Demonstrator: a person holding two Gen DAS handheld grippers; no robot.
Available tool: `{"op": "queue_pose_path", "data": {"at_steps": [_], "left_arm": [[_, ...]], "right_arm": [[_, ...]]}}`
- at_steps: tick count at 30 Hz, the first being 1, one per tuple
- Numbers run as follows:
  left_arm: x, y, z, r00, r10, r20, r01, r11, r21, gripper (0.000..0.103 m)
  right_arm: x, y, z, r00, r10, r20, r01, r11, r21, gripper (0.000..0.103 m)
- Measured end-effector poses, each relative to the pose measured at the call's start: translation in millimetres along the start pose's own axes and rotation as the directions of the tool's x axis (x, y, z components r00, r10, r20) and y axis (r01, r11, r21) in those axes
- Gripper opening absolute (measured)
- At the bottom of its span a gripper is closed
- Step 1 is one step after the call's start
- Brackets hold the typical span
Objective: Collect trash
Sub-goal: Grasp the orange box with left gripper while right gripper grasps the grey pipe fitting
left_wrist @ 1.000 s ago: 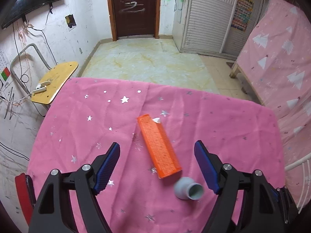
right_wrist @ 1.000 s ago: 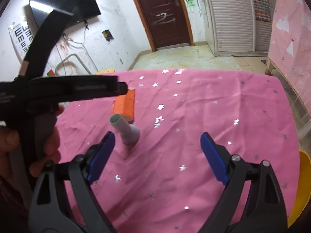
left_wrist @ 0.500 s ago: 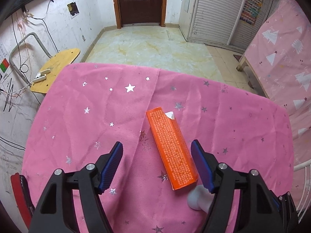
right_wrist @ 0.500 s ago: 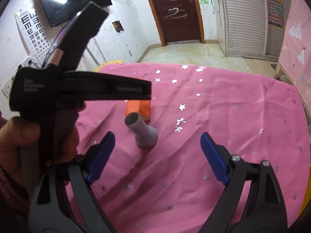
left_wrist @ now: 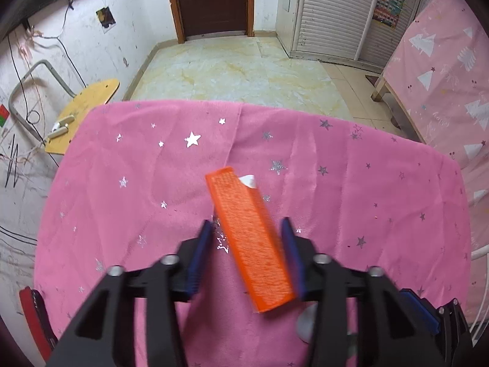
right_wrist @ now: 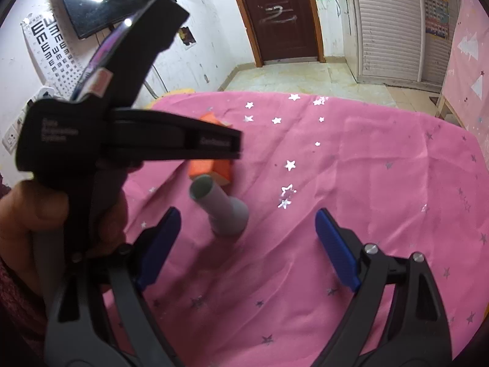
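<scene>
Left gripper (left_wrist: 246, 252) is down over the orange box (left_wrist: 249, 240), which lies flat on the table (left_wrist: 382, 214) under its pink starred cloth. Jaws have just been closing with the box between them; the right pad looks against the box's long side, a sliver of cloth shows at the left pad, so not yet a firm pinch as far as I can tell. Frame is motion-blurred there.

Step in hand, as I judge it: grasp the box across its narrow width. The box sits skewed to the jaws, so finishing the squeeze may twist it. Better to square the jaws to the long sides first and keep the tips low without snagging cloth. Card looks light and crushable, so gentle pressure.

Right gripper (right_wrist: 246, 244) hangs above the table, jaws wide and empty, aimed at the grey pipe fitting (right_wrist: 218, 209), which lies just beside the near end of the orange box. Probably the next piece of trash.

View differences: the left wrist view shows the box's whole length and the pads flanking it, but the fitting only as a grey sliver behind its right finger. The right wrist view shows the fitting in full, its open mouth toward the box, plus the person's hand (right_wrist: 21, 211) holding the left gripper, whose body hides most of the box. No bin visible in either view.
</scene>
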State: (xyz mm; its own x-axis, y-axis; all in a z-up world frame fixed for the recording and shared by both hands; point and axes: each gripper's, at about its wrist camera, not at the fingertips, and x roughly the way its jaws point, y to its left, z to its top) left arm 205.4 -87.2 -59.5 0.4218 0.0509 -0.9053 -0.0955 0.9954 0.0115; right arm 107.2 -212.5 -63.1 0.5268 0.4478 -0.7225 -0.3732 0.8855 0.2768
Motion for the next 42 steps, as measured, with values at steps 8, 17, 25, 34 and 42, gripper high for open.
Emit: {"op": "queue_pose_path", "data": {"at_steps": [8, 17, 25, 34, 42], "left_arm": [[-9, 9, -1, 1.000, -0.010, 0.023, 0.010, 1.000, -0.011, 0.017], [-27, 27, -5, 0.998, -0.020, 0.062, 0.023, 0.999, -0.045, 0.017], [-25, 29, -8, 0.998, -0.028, 0.053, 0.030, 0.999, -0.037, 0.017], [-15, 32, -7, 0.998, -0.057, 0.011, 0.057, 0.998, -0.040, 0.020], [-4, 33, -7, 0.998, -0.060, -0.022, 0.059, 0.997, -0.053, 0.037]], "right_arm": [[2, 2, 5, 1.000, 0.007, -0.003, -0.007, 1.000, -0.011, 0.086], [13, 11, 6, 1.000, 0.002, -0.013, -0.002, 1.000, -0.018, 0.066], [22, 12, 8, 1.000, -0.002, -0.029, 0.001, 1.000, -0.012, 0.038], [21, 14, 10, 1.000, -0.023, -0.006, 0.023, 1.000, -0.005, 0.026], [11, 11, 4, 1.000, -0.021, 0.012, 0.021, 1.000, 0.015, 0.026]]}}
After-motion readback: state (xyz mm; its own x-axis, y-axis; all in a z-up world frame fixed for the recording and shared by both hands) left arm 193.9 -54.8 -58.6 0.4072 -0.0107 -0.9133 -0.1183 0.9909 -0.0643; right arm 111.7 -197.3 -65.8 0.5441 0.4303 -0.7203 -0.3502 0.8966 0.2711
